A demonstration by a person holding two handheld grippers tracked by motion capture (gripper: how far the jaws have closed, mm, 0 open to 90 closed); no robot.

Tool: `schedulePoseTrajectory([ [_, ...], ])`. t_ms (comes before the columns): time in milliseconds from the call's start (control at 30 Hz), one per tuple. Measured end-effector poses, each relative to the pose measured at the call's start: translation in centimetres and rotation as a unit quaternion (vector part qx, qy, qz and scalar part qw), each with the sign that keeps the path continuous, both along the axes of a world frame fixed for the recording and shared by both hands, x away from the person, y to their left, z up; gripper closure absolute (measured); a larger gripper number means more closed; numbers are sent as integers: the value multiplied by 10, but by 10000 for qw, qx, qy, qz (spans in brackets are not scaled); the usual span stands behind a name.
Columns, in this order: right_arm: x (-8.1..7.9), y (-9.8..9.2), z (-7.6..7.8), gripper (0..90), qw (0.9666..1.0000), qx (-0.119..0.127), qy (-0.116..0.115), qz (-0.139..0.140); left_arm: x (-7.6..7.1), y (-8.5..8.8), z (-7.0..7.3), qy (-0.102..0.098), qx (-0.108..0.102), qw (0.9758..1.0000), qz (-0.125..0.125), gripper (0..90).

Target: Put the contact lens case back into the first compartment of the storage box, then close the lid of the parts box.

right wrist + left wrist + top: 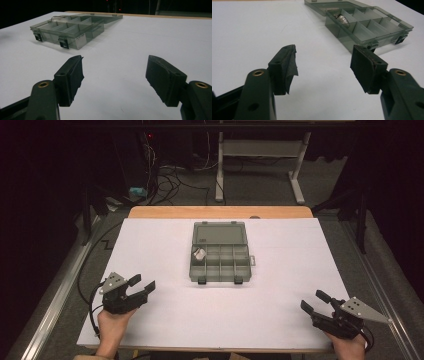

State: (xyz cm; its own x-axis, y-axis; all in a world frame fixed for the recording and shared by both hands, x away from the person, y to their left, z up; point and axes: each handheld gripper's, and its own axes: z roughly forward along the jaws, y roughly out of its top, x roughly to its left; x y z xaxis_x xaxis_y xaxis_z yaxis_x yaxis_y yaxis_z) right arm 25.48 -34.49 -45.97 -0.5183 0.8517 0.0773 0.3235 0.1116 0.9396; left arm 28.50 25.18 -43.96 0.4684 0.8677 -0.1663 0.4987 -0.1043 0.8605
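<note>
- Resting at lower left, the left gripper point(142, 283) gapes wide, holding nothing.
- At lower right, the right gripper point(315, 301) likewise gapes, empty.
- The open box point(220, 254) sits centre frame.

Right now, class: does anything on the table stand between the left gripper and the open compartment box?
No. Bare white table lies between the left gripper, jaws open and empty, and the compartment box, which holds one small white item.

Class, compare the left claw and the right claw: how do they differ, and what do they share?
The left claw sits nearer the box than the right claw. The left claw points up and right in the high view; the right claw points up and left. Both are open, empty and aimed toward the box.
</note>
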Motion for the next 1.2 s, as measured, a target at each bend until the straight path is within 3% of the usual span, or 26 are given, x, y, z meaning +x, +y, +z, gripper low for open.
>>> schedulePoseTrajectory([
  [267, 0, 0, 0, 302, 10000, -13, 1, -19, -10, 5, -8, -105, -3, 9999, 15, 372],
  [567, 0, 0, 0, 301, 10000, 4, 18, -22, -19, 7, -18, -45, -11, 10000, 6, 361],
  [667, 0, 0, 0, 301, 10000, 20, 4, -47, -19, 9, -19, -119, -39, 9999, 13, 358],
  [900, 0, 0, 1, 302, 9999, 65, -61, -116, -18, 11, -23, -9, 6, 10000, -51, 357],
  [1067, 2, 5, 3, 300, 9999, 39, -119, -30, -24, 12, -19, -187, -128, 9997, -48, 358],
  [1200, -1, 11, 6, 307, 9998, 70, -156, 77, -22, 13, -20, -117, -149, 9998, -36, 355],
])
